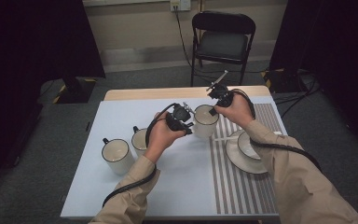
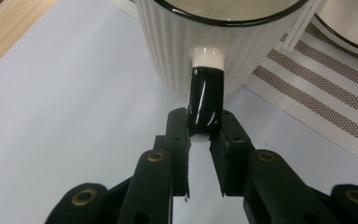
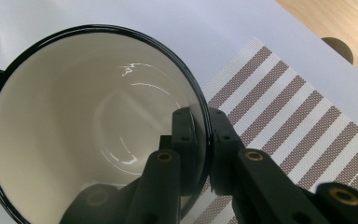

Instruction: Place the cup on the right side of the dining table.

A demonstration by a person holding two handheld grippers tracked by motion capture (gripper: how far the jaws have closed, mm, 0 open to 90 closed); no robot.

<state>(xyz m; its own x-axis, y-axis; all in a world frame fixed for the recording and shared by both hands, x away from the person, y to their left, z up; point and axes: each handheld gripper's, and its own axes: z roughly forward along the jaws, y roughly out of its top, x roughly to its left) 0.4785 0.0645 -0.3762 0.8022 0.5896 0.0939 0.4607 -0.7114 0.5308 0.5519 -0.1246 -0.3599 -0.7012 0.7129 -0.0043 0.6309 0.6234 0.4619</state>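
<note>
A white ribbed mug (image 1: 205, 120) with a black rim and a black handle (image 2: 206, 100) is upright at the left edge of the striped placemat (image 1: 242, 186). My left gripper (image 1: 191, 125) comes in from the left, and its jaws (image 2: 200, 123) are shut on the lower end of the handle. My right gripper (image 1: 216, 107) reaches the mug from the far right. It (image 3: 198, 126) is shut on the mug's wall at the rim, one jaw inside and one outside. The mug's inside (image 3: 88, 121) is empty.
Two more white mugs (image 1: 116, 155) (image 1: 141, 139) stand on the pale sheet to the left. A saucer with a small bowl (image 1: 244, 151) lies on the placemat at the right. A black folding chair (image 1: 221, 42) stands beyond the table's far edge.
</note>
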